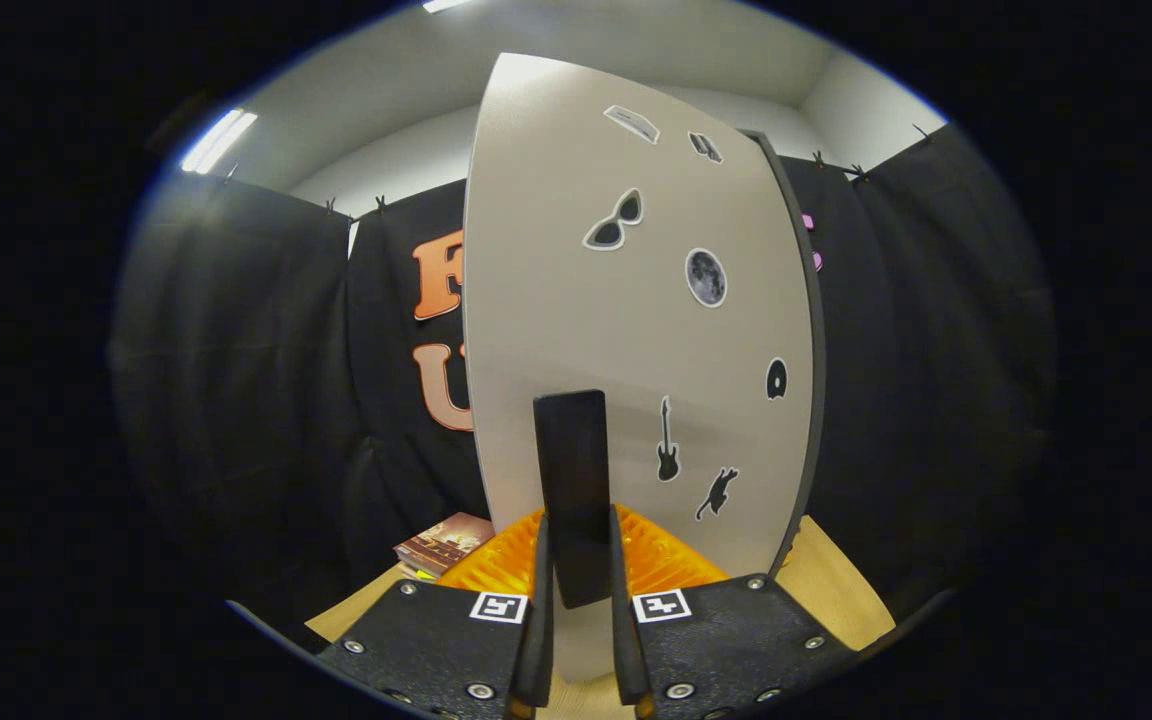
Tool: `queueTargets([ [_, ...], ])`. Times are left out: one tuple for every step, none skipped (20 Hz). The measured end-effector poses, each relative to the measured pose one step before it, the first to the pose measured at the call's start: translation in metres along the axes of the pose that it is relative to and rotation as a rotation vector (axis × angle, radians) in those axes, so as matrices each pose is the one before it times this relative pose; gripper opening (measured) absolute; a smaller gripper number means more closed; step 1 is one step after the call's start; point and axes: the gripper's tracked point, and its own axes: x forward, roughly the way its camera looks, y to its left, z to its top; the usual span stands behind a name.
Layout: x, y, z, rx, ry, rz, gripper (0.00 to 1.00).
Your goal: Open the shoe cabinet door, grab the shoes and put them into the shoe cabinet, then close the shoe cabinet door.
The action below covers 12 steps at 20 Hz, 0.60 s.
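My claw [576, 590] is clenched on the dark handle [570, 480] of the shoe cabinet door [626, 330]; both fingers press on its two sides, and the handle stands upright between them. The door is a pale panel with small stickers [706, 277], and it rises just ahead of me, seemingly turned out on a hinge, with its dark edge [816, 370] at the right. I judge that I am in the step of swinging this door, but I cannot tell from here whether it is opening or closing, because the inside of the cabinet is hidden behind the panel. To do it well, I should keep the grip firm and follow the round path of the door, not pull straight, so the handle does not slip out of the fingers. Just behind the handle, low down, an orange ribbed thing [671, 560] lies on the wooden desk [831, 585], and some books [441, 542] lie further left. The lower door edge passes near these, so I must watch them. I cannot see the shoes here.
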Motion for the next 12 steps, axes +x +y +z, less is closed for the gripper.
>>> queueTargets([
  [-0.00439,-0.00497,0.00043,-0.00195,0.00319,-0.01015,0.24],
  [-0.00542,-0.00345,-0.00025,-0.00213,0.00027,-0.01113,0.24],
  [-0.00157,-0.00346,-0.00040,-0.00818,-0.00034,-0.00829,0.22],
  [-0.00380,-0.00423,0.00046,-0.00052,-0.00273,-0.00991,0.21],
  [-0.00240,-0.00426,-0.00066,0.00132,-0.00154,-0.01020,0.18],
  [-0.00217,-0.00474,0.00054,0.00381,-0.00085,-0.01199,0.17],
  [-0.00265,-0.00395,-0.00031,0.00445,0.00049,-0.01516,0.16],
  [-0.00254,-0.00302,-0.00096,0.00342,0.00068,-0.01973,0.15],
  [-0.00291,-0.00481,-0.00025,-0.00251,-0.00227,-0.02496,0.14],
  [-0.00322,-0.00766,0.00048,-0.00750,-0.00439,-0.02704,0.13],
  [-0.00210,-0.01186,0.00044,-0.00898,-0.00331,-0.02785,0.12],
  [-0.00121,-0.01064,0.00028,-0.00737,-0.00223,-0.02667,0.11],
])
